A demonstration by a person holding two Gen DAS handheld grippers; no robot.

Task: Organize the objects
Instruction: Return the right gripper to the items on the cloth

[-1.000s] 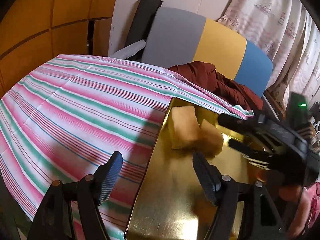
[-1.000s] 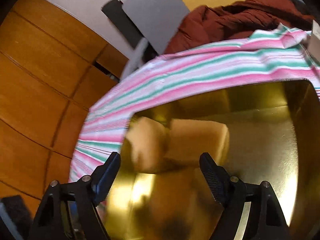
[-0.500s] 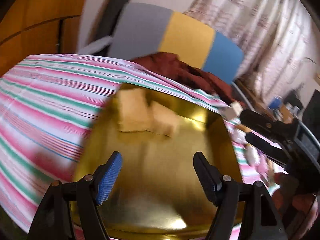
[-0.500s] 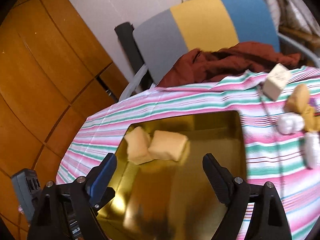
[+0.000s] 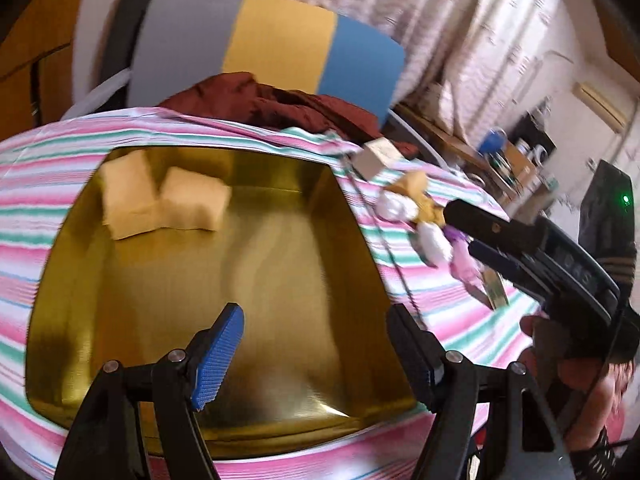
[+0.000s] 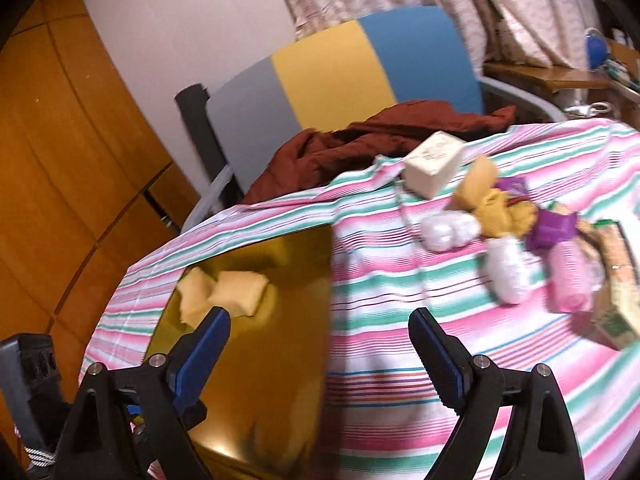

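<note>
Both hand-held grippers are spread wide with nothing between their blue pads. The left hand-held gripper [image 5: 314, 354] hangs over the near half of the gold tray, and the right hand-held gripper [image 6: 320, 354] hovers above the tray's right rim and the cloth beside it, its jaws holding nothing; from the left wrist view it shows as a black tool reaching in from the right, a person's hand [image 5: 568, 368] wrapped round its grip.

Largest in the room is the chair [image 6: 344, 68] behind the bench, its back banded grey, yellow and blue, with a dark red garment [image 6: 360, 140] heaped on the seat. Then comes the bench [image 6: 380, 344] itself, covered in a pink, green and white striped cloth. On its left part sits the shallow gold tray [image 5: 256, 280], shiny and square-cornered. In the tray's far left corner lie 2 yellow sponges [image 5: 160, 200], touching each other.

To the right of the tray, well apart from it, is a loose cluster of small things: a cream cube-shaped box [image 6: 434, 164] at the far edge, a yellow soft toy [image 6: 492, 204] just beside it, 2 white wrapped packets [image 6: 452, 232], a purple piece [image 6: 552, 228], a pink packet [image 6: 570, 280], and a green-printed carton [image 6: 616, 292] at the right end.
</note>
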